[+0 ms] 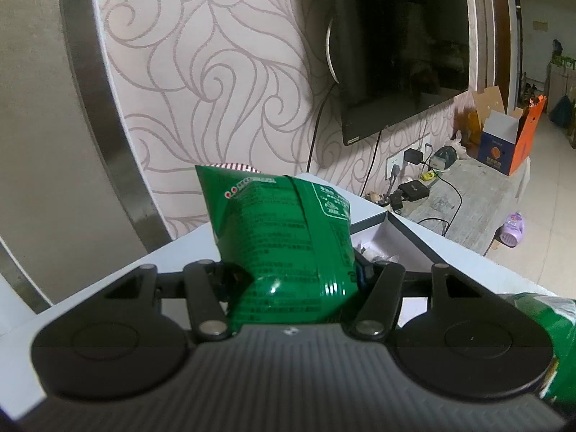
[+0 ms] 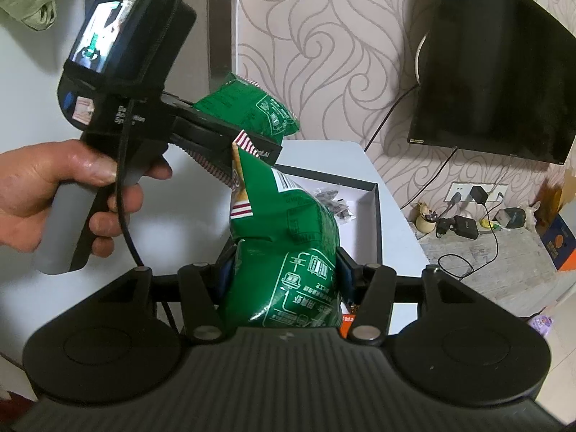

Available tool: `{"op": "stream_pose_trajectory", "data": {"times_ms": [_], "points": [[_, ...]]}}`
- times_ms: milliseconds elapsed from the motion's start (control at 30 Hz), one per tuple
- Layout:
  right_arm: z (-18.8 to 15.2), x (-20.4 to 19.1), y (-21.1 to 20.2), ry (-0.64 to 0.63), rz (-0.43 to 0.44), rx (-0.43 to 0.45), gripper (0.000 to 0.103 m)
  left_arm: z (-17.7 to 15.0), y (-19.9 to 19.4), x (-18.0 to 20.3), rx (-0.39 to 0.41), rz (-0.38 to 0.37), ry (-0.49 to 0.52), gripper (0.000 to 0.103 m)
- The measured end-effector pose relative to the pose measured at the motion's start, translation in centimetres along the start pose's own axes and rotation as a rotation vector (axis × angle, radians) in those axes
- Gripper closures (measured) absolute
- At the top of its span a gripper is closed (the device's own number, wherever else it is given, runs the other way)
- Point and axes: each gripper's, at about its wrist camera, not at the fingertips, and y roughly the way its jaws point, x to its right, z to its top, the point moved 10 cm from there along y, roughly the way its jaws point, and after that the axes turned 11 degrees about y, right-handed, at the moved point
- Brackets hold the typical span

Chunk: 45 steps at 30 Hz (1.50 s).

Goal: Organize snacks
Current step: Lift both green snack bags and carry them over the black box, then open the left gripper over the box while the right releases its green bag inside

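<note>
Each gripper (image 1: 293, 273) (image 2: 284, 270) clamps 1 puffy, glossy green snack bag (image 1: 284, 230) (image 2: 288, 252) printed in white.

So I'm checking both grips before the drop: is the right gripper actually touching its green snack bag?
Touching. The right wrist view shows the right gripper with its jaws pressed into both sides of the green snack bag, denting it.

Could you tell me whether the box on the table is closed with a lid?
No, the box on the table is open, with small dark snacks showing inside.
</note>
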Motion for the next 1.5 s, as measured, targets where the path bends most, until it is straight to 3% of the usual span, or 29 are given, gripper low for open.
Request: {"op": "stream_pose_trajectory", "data": {"times_ms": [367,667,1100,1500], "points": [[-0.5,1.4,0.1,-0.097,-0.094,0.016,0.043,1.1,2.0,2.0,-0.004,-0.046,-0.016,0.041],[-1.0,1.6,0.0,-0.14,-0.109,0.005,0.043,1.8,3.4,1.9,-0.016,-0.049,-0.033,0.041],[-3.9,-3.0,0.9,-0.596,-0.185,0.015,0.043,3.2,3.3,3.1,0.006,-0.099,0.019,0.041],[-5.1,-3.2,2.3,-0.701,-0.204,0.028,0.043,2.6,4.0,5.1,-0.05,-0.19,0.092,0.041]]}}
